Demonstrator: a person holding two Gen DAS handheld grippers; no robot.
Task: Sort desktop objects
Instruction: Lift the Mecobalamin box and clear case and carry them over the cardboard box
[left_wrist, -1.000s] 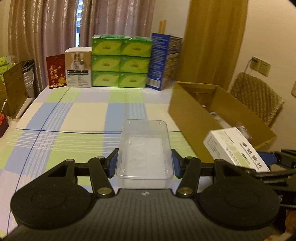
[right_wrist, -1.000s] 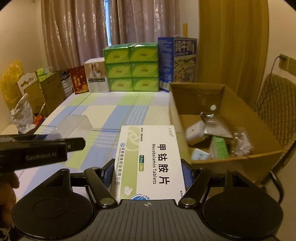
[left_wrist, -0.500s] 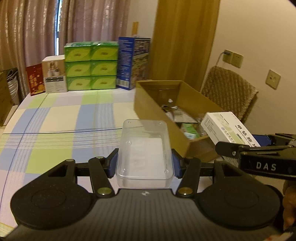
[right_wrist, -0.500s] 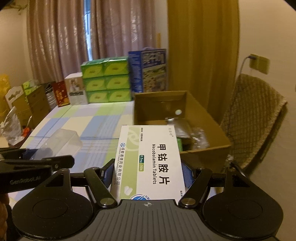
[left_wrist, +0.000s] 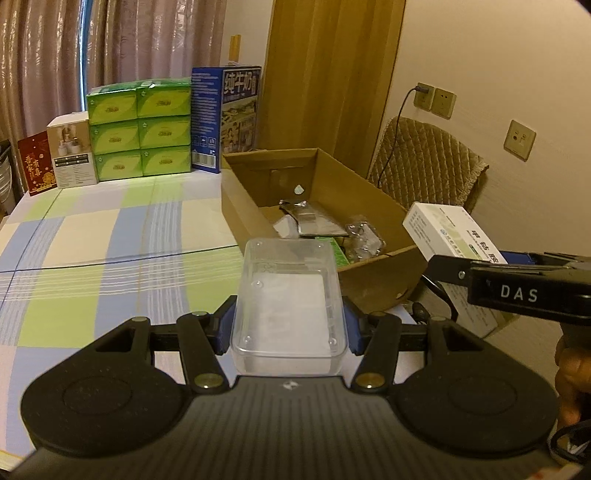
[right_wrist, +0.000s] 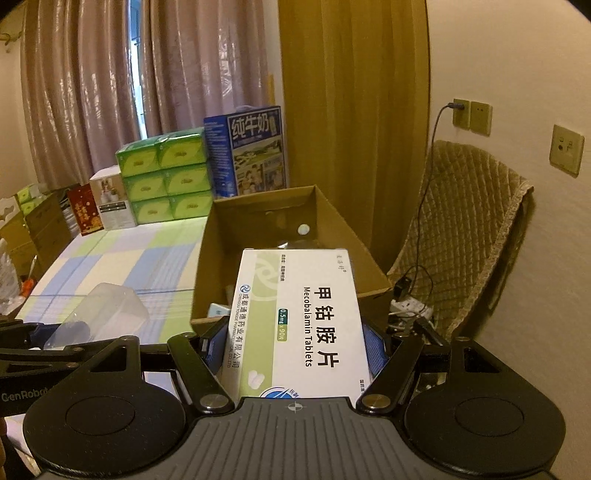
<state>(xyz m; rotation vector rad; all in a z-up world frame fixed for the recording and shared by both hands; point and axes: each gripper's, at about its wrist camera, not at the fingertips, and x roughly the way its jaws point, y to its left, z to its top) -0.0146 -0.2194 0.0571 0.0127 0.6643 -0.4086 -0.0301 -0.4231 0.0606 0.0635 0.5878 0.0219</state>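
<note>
Left wrist view: left gripper (left_wrist: 289, 326) jaws clenched on the clear plastic tray (left_wrist: 290, 301), held just short of the cardboard box (left_wrist: 373, 284), near its front-left corner, above the worktop (left_wrist: 110, 236). The box already holds foil packs and wrappers, so I'd aim for the emptier far end. Carry the tray over the front wall before letting go; dropped here it lands on the worktop.

Right wrist view: right gripper (right_wrist: 295, 350) jaws clenched on the Mecobalamin tablet box (right_wrist: 299, 317), its far end over the carton's near wall. Push further in, lower, then release flat. Do one drop at a time; the two grippers sit close side by side and could clash.
</note>
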